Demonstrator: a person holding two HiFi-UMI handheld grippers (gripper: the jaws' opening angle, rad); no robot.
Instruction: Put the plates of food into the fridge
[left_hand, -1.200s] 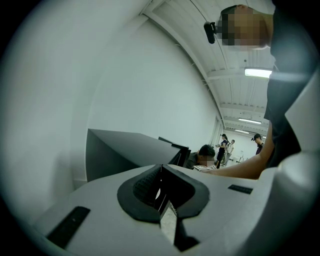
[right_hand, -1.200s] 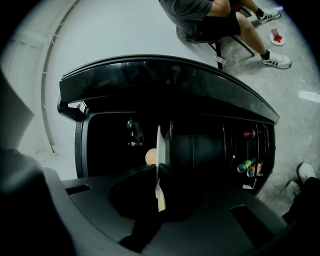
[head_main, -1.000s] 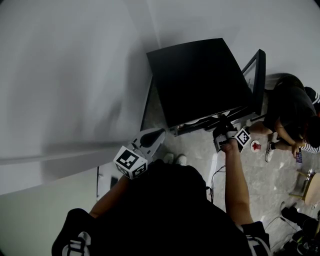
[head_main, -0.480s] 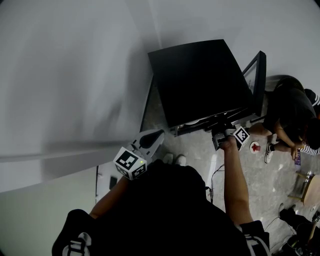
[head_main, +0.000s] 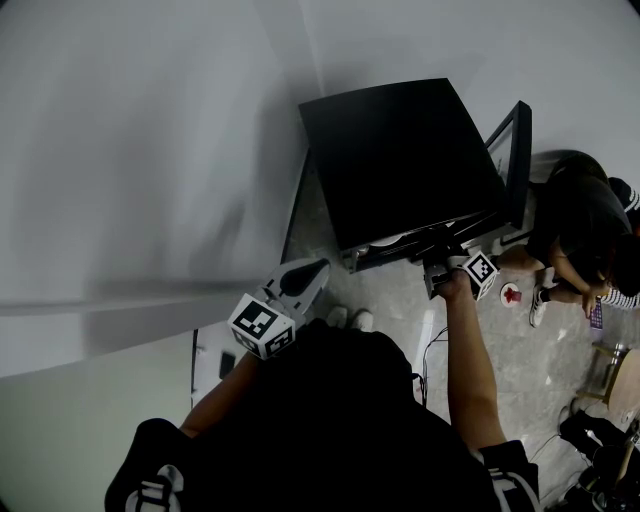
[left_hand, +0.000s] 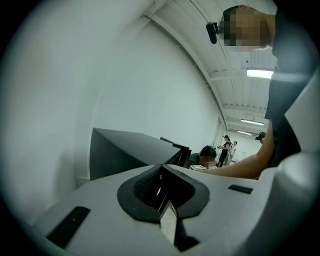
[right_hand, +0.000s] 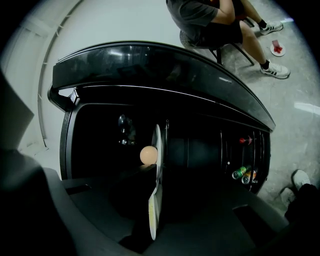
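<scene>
While the right arm (head_main: 468, 350) stretches almost straight ahead, bare from elbow to wrist, the right gripper (head_main: 432, 250) reaches the open front of the black fridge (head_main: 400, 160). In the right gripper view its jaws are clamped on the near rim of a white plate (right_hand: 157, 145), which shows edge-on and runs away from the camera toward the dark inside. A round, pale orange ball of food (right_hand: 148, 155) sits on the plate past the jaw tips. From the head view, a sliver of the plate's white rim peeks out just under the fridge's front edge, at the mouth of the opening; how far in it reaches cannot be told. The fridge door (head_main: 518, 160) stands swung open to the right, and cans (right_hand: 242, 172) lie in its shelves.

The left arm is bent and held close to the body. The left gripper (head_main: 316, 267) points up toward the fridge's near corner but stays apart from it. Its jaws are pressed together with nothing between them. A person (head_main: 585, 225) sits on the floor beside the door.
</scene>
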